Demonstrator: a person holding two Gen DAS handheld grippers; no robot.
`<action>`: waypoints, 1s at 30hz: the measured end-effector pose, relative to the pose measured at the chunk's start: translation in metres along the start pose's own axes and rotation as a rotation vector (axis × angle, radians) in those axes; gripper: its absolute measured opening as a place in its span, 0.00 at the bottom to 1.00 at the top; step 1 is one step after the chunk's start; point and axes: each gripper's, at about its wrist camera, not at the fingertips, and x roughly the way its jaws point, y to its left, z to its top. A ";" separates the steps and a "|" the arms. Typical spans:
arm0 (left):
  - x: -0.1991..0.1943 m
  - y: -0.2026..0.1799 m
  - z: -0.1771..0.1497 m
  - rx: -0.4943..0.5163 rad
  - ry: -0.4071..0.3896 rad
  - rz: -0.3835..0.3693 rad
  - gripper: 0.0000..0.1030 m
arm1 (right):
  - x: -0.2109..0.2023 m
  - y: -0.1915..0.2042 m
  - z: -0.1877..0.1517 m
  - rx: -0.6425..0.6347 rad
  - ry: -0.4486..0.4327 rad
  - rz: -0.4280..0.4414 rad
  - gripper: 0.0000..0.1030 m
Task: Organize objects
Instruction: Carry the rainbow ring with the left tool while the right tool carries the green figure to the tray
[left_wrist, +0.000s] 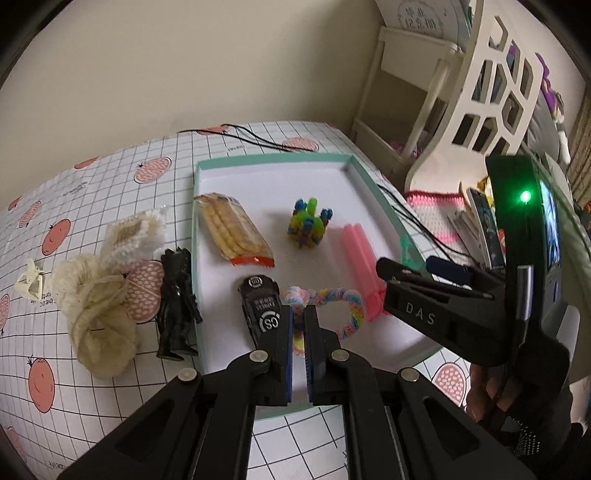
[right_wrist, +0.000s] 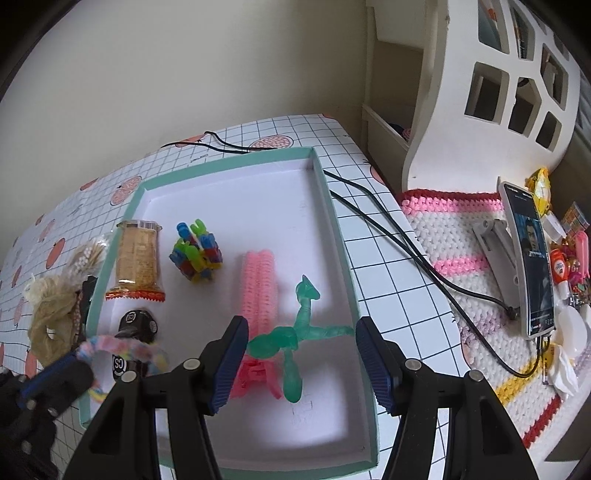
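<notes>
Table (left_wrist: 110, 184) w/ white grid cloth, pink fruit print. Directly on it: teal-rimmed shallow tray (right_wrist: 334, 221), centre-right; black cables (right_wrist: 388, 221) running just beside tray's right wall and behind far edge. Left of tray: black figure (left_wrist: 177, 302) touching tray wall, cream yarn bundle (left_wrist: 96, 317), fuzzy white piece (left_wrist: 136, 236), small cream clip (left_wrist: 31, 284) near left.

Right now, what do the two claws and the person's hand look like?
Both claws, left and right, are black plastic with ribbed blue pads and silver rivets. The right one bears "DAS" lettering, a green light and a grey cable. The hand wears a black glove.
</notes>
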 end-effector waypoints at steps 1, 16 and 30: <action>0.002 -0.001 -0.001 0.003 0.011 0.002 0.05 | 0.000 0.001 0.000 -0.002 -0.001 -0.001 0.62; 0.014 0.001 -0.007 0.009 0.074 0.002 0.05 | 0.001 0.005 -0.001 -0.014 0.009 0.024 0.63; 0.005 0.007 -0.001 -0.018 0.030 0.002 0.21 | -0.003 0.009 -0.001 -0.028 -0.017 0.036 0.70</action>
